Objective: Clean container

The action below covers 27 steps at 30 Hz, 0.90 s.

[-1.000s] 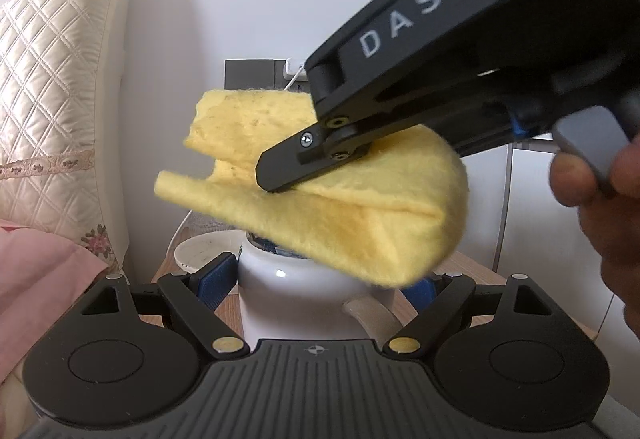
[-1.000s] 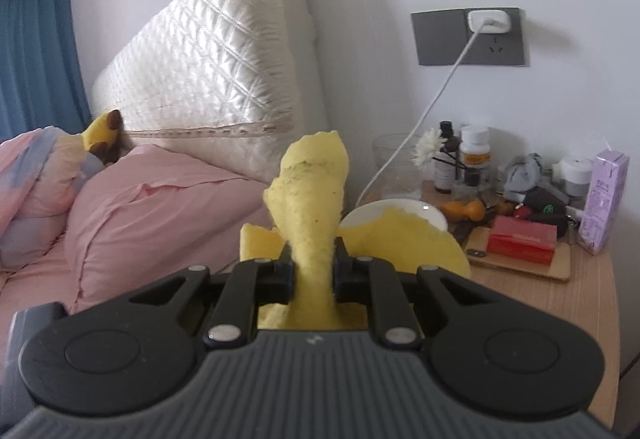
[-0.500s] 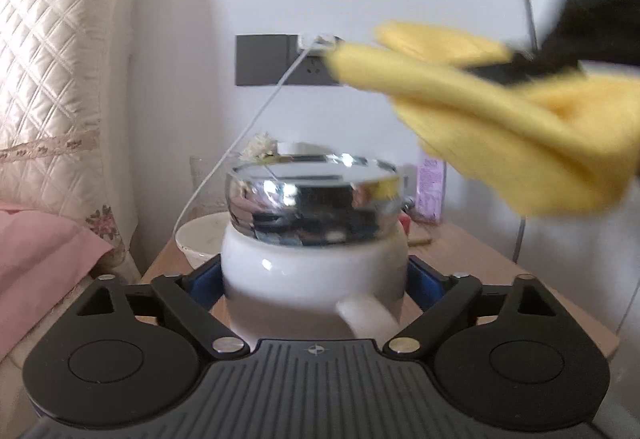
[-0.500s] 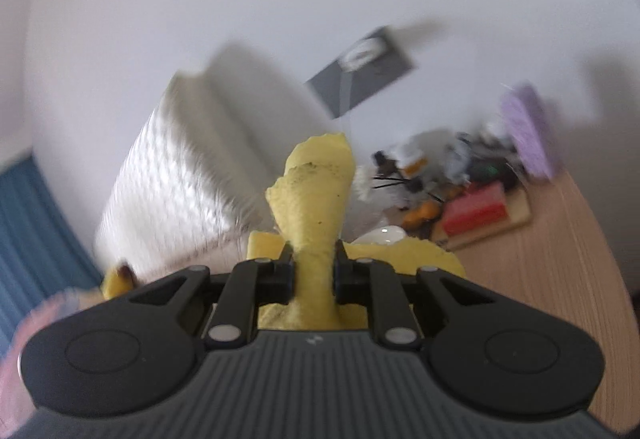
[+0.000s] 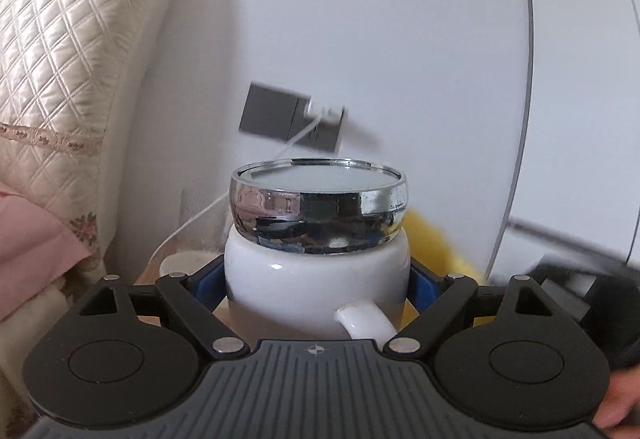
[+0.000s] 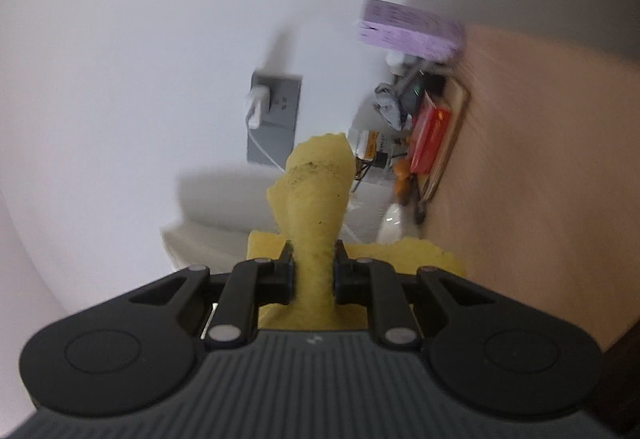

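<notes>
Left tongs (image 5: 318, 279): closed on the white container (image 5: 316, 279), blue pads pressed to both sides of its body, the stub handle (image 5: 366, 321) pointing back toward the camera. Container is upright, off the table, with a chrome lid (image 5: 319, 205) seated on top. Right tongs (image 6: 313, 271): narrow, pinching a folded yellow cloth (image 6: 316, 207) that stands up between the fingers; dark specks along its upper fold suggest it has picked up some dirt. In the left view the cloth shows as a yellow blur low at the container's right side, near it; contact cannot be confirmed through the blur. Beyond: wall socket (image 5: 292, 123) with a white charger, quilted headboard (image 5: 68, 111), and a wooden table (image 6: 532, 167) carrying a purple carton (image 6: 412, 27), a red box (image 6: 432, 135) and small bottles. Progress, judged: wiping looks under way; lid top appears clean, the lower body and far side remain unverified; setting the container down not yet done.
</notes>
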### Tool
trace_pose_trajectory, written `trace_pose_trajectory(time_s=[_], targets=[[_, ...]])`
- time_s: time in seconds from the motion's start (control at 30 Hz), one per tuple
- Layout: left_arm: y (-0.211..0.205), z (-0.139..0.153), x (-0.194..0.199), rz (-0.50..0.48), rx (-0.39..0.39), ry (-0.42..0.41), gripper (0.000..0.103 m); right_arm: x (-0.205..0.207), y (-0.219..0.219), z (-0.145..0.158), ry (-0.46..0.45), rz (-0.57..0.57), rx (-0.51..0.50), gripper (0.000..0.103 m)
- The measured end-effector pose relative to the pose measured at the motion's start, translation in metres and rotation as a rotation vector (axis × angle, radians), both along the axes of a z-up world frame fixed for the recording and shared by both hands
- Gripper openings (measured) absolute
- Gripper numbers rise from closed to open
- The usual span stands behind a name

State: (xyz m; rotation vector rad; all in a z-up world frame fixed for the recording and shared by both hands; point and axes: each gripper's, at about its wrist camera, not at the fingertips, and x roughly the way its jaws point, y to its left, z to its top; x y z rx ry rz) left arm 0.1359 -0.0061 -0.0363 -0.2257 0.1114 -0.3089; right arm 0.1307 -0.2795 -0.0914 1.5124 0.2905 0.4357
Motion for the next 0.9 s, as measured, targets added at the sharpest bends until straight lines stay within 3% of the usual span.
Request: trace_pose_trajectory(time_s=[0.17, 0.27, 0.47, 0.7, 0.9], targets=[[0.016, 0.021, -0.001, -0.045, -0.166, -0.025, 0.09, -0.002, 0.022, -0.009, 0.023, 0.016, 0.173, 0.018], [0.017, 0.028, -0.004, -0.045, -0.214, -0.041, 0.09, -0.002, 0.033, -0.017, -0.003, 0.014, 0.332, 0.018], [0.024, 0.019, 0.0, -0.053, -0.358, -0.005, 0.09, -0.01, 0.041, -0.033, -0.029, -0.028, 0.57, 0.018], [0.031, 0.015, -0.007, -0.077, -0.462, -0.001, 0.09, -0.025, 0.044, -0.044, 0.013, -0.041, 0.615, 0.018], [0.031, 0.019, -0.014, -0.136, -0.468, -0.003, 0.09, -0.021, 0.056, -0.042, 0.005, 0.05, 0.61, 0.018]])
